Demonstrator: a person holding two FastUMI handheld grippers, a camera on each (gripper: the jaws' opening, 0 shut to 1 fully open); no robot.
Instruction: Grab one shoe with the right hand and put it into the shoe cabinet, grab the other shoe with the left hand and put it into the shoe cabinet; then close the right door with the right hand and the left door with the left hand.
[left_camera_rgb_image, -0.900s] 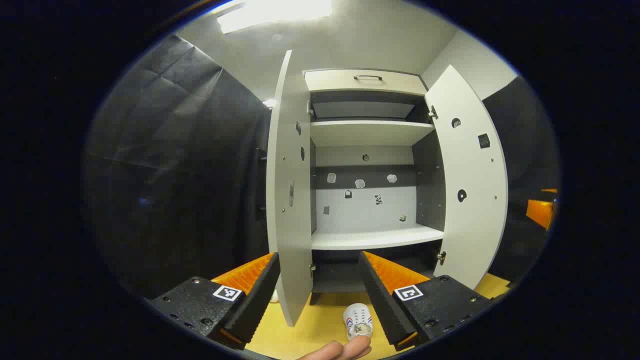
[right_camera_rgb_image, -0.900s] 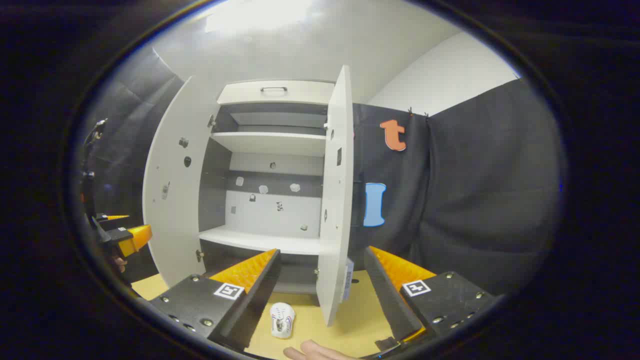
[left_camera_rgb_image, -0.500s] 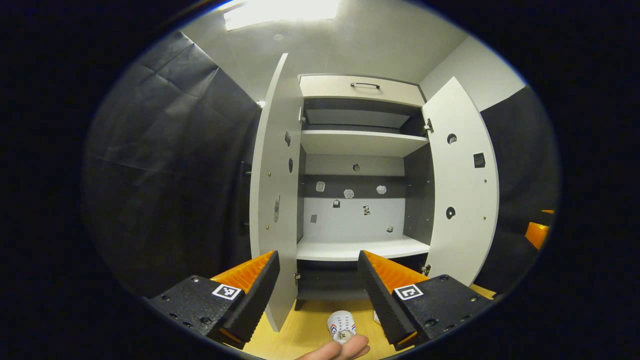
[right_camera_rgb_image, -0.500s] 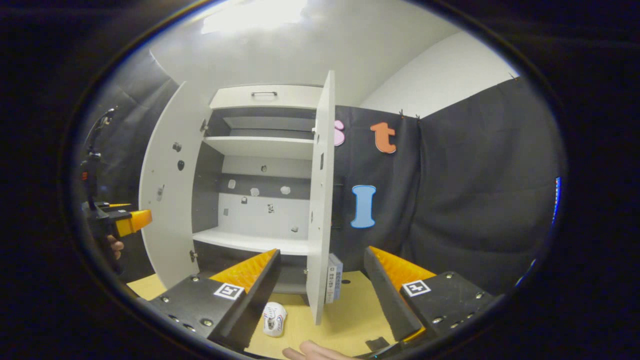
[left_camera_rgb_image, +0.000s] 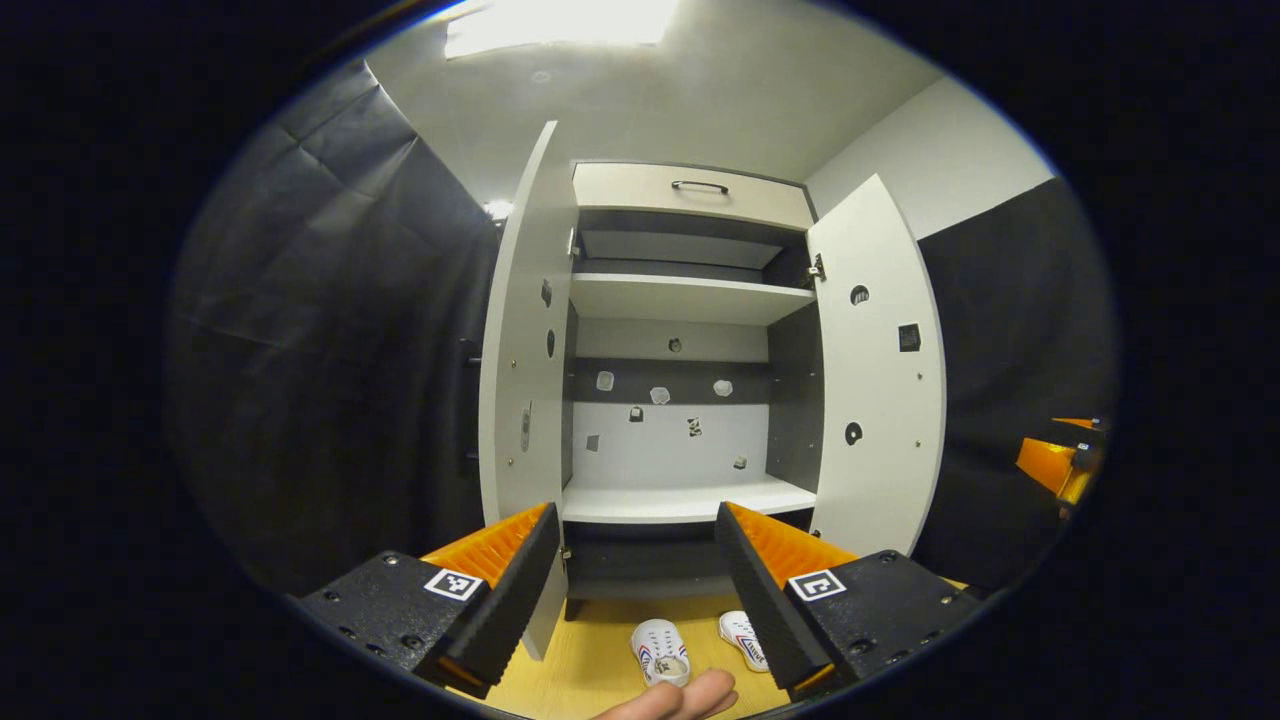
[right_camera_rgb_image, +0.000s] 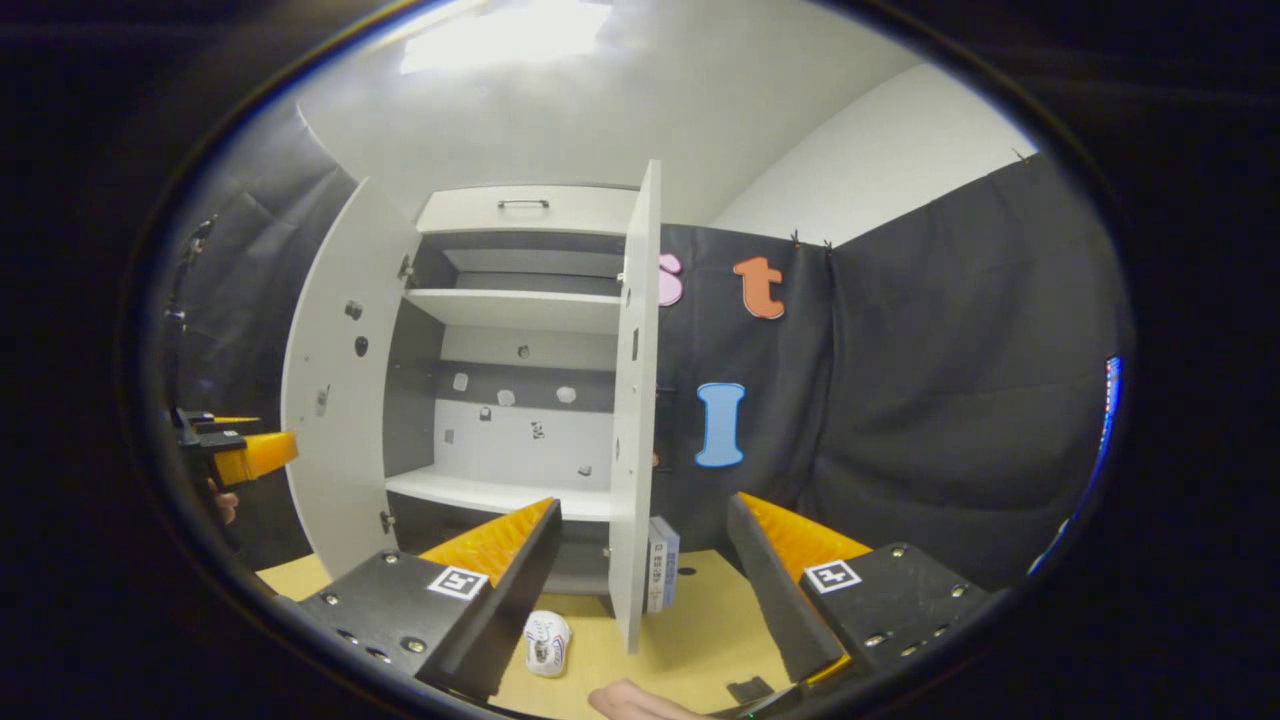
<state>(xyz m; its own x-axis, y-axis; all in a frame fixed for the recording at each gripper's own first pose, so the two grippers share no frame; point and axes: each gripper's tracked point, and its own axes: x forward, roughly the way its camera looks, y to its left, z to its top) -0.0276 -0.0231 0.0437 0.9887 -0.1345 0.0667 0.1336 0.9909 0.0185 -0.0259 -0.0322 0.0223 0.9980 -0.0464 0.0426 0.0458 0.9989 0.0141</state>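
both released grippers (left_camera_rgb_image: 633, 560) (right_camera_rgb_image: 640, 555) backed off, revealing a second shoe (left_camera_rgb_image: 742, 636) by the cabinet (left_camera_rgb_image: 680, 300).

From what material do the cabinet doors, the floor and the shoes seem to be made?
Cabinet doors: probably laminated board, matte pale grey; flat panels with thin edges, metal hinges and drilled holes.
Floor: looks like wood or wood-look laminate, smooth yellow-tan; grain is too faint to be sure.
Shoes: white uppers with small coloured marks, perhaps canvas or synthetic leather; too small to tell.
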